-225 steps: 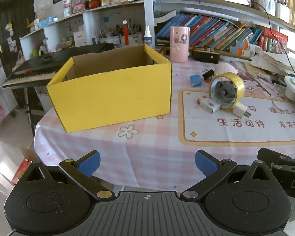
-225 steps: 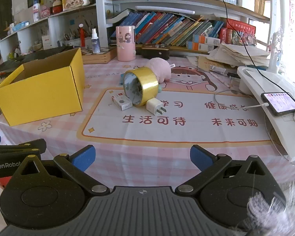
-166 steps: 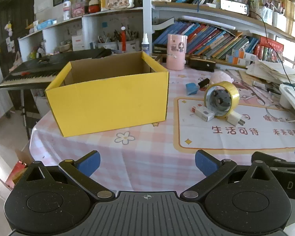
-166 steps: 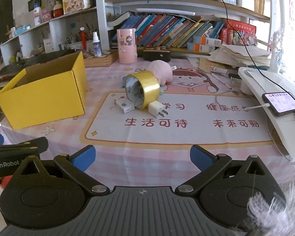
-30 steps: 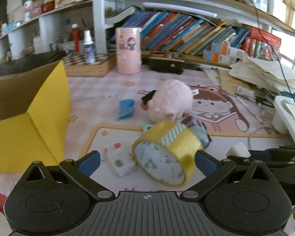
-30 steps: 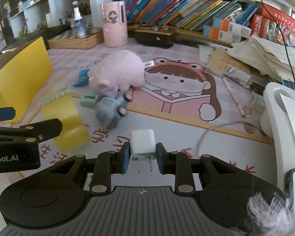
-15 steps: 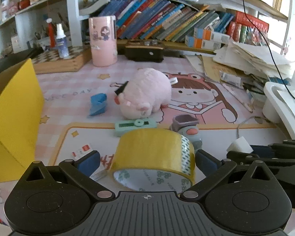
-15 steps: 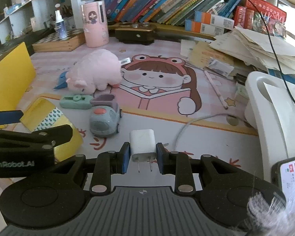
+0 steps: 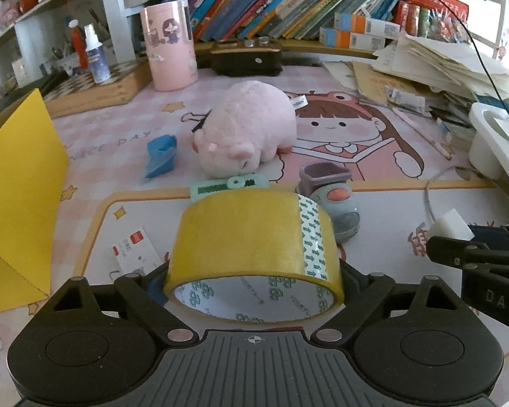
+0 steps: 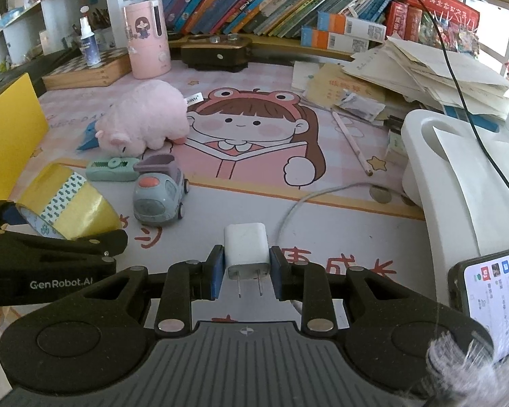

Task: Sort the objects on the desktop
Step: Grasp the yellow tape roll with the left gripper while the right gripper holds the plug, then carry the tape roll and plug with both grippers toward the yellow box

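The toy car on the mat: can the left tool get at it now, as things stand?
Probably not. The left tool has the yellow tape roll filling the space between its fingers, and that roll sits directly in front of the toy car. It would need to put the roll away first.

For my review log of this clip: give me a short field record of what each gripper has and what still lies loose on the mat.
left gripper: jaws just closed in around the yellow tape roll; pads at its sides
right gripper: shut on the white charger plug, prongs toward the camera
yellow box: at the left edge, only partly in view
loose on mat: pink plush pig, toy car, green tape dispenser, small card
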Demonstrator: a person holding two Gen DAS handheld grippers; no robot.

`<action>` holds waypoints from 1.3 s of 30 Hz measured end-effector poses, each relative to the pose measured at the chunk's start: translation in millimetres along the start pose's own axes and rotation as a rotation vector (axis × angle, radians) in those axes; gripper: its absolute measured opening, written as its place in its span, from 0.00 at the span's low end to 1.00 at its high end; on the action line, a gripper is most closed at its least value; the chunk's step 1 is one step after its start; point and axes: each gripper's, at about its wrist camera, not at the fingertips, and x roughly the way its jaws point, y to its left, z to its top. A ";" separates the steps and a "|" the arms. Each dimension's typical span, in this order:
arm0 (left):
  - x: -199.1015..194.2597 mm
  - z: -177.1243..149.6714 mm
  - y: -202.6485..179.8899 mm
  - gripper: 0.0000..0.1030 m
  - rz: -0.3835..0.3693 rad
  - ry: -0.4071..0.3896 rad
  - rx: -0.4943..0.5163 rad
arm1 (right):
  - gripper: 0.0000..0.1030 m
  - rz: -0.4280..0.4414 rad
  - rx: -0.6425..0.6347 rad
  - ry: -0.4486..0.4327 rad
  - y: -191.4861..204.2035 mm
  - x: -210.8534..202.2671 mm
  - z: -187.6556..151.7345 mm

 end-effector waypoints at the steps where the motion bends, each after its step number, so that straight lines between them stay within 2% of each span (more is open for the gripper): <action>1: -1.3 -0.3 0.7 0.90 0.002 0.000 0.000 | 0.25 0.001 -0.001 -0.001 0.0 -0.1 0.0; 6: -20.7 2.9 6.8 0.90 0.004 -0.070 -0.019 | 0.25 0.022 -0.022 -0.021 5.5 -3.9 3.4; 12: -45.8 1.5 22.7 0.90 0.027 -0.141 -0.068 | 0.25 0.086 -0.056 -0.045 21.6 -8.9 10.3; 24: -74.7 -31.2 79.3 0.90 0.117 -0.139 -0.211 | 0.25 0.221 -0.172 -0.048 83.7 -13.8 9.6; 39: -121.1 -75.3 169.7 0.90 0.125 -0.185 -0.268 | 0.25 0.248 -0.249 -0.092 187.1 -45.6 -5.7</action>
